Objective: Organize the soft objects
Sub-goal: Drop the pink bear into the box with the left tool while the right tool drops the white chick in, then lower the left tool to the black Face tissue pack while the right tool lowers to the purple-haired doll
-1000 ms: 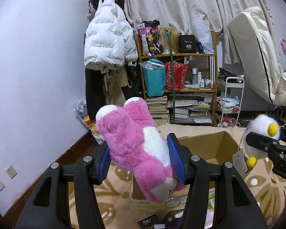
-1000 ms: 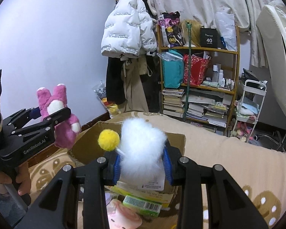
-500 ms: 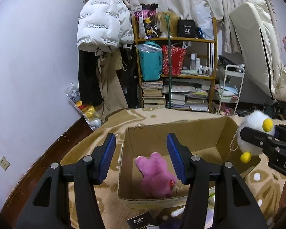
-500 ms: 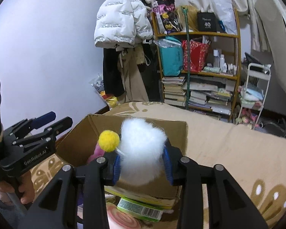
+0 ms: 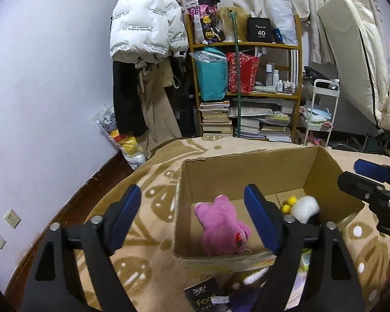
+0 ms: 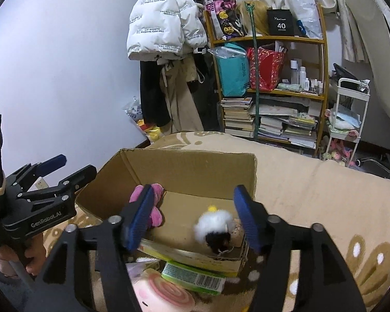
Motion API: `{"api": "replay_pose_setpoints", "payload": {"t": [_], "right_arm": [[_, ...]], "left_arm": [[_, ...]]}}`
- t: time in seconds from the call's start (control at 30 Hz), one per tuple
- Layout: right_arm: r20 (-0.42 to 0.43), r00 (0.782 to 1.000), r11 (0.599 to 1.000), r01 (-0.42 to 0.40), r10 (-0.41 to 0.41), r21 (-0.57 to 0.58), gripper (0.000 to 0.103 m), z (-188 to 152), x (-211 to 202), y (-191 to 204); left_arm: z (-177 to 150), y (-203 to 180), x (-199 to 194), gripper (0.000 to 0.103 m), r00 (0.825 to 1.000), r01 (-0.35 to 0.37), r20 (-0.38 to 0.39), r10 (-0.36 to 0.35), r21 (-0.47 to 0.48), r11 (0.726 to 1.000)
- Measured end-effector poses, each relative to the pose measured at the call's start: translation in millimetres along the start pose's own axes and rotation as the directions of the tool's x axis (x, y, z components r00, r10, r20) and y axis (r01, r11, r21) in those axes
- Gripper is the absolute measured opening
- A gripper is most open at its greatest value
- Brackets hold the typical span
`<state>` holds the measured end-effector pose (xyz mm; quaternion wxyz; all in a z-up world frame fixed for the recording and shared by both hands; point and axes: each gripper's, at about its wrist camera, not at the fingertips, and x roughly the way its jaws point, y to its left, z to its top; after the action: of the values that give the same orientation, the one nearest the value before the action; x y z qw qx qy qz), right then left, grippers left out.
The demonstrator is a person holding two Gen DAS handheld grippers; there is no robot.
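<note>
Work surface: a tan blanket (image 5: 153, 182) with a pale leaf and dot pattern, spread over a bed and filling the lower half of both views. Beyond it, a dark wooden skirting and a plain lilac wall (image 5: 39, 91) occupy the left of the frame.

Left gripper (image 5: 192, 217): jaws spread wide, holding nothing. Its blue pads frame the near left part of an open cardboard box (image 5: 247, 174) at lower centre. The pink plush toy (image 5: 222, 227) lies on the box floor between the pads, clear of both.

Right gripper (image 6: 193, 217): jaws spread wide, holding nothing. The white fluffy toy (image 6: 214, 223), with yellow pom-poms and a dark patch, lies on the box floor between its pads, nearer the right pad; contact cannot be determined. In the left wrist view the same toy sits to the right of the pink plush toy, in the right half of the box.

Adjacent items: at the bottom edge of the right wrist view, in front of the box's near wall, a green packet with a barcode (image 6: 195, 278) and a pink-and-white round plush (image 6: 163, 293). In the left wrist view a black packet (image 5: 205, 293) lies at bottom centre, before the box.

Background, upper centre: a white puffer jacket (image 5: 145, 26) hanging over darker clothing, then a wooden shelf unit (image 5: 247, 88) loaded with bags, bottles and stacked books. A white trolley (image 5: 322, 109) stands to its right, with a cream upright mattress (image 5: 356, 52) at upper right.
</note>
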<state>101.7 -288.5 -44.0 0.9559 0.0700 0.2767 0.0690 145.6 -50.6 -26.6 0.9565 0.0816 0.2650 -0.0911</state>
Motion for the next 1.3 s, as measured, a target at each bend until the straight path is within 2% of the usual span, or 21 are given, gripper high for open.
{"api": "replay_pose_setpoints", "payload": {"t": [0.13, 0.3, 0.47, 0.77, 1.0, 1.3], "right_arm": [[0.009, 1.0, 1.0, 0.009, -0.009, 0.005, 0.081, -1.8, -8.0, 4.2], [0.029, 0.999, 1.0, 0.021, -0.021, -0.002, 0.092, -2.5, -19.3, 13.1], [0.053, 0.998, 0.999, 0.04, -0.04, -0.014, 0.103, -5.3, -33.0, 21.8], [0.068, 0.997, 0.999, 0.047, -0.047, -0.006, 0.103, -10.6, -54.5, 31.4], [0.062, 0.997, 0.999, 0.048, -0.046, -0.02, 0.103, -20.0, -66.8, 41.5], [0.036, 0.998, 0.997, 0.052, -0.05, -0.052, 0.103, -34.0, -73.5, 52.8]], "left_arm": [[-2.0, 4.0, -8.7, 0.096, 1.0, -0.012, 0.004, 0.012, -0.007, 1.0], [-5.6, 6.8, -21.5, 0.098, 0.999, -0.036, 0.012, 0.036, 0.006, 0.999], [-11.3, 17.2, -31.8, 0.1, 0.999, -0.043, -0.014, 0.043, -0.007, 0.999], [-23.9, 33.0, -48.4, 0.102, 0.996, -0.055, -0.075, 0.053, -0.024, 0.998], [-36.6, 33.1, -58.6, 0.102, 0.987, -0.076, -0.141, 0.075, -0.003, 0.997], [-48.2, 41.4, -65.1, 0.102, 0.975, -0.075, -0.212, 0.064, -0.042, 0.996]]}}
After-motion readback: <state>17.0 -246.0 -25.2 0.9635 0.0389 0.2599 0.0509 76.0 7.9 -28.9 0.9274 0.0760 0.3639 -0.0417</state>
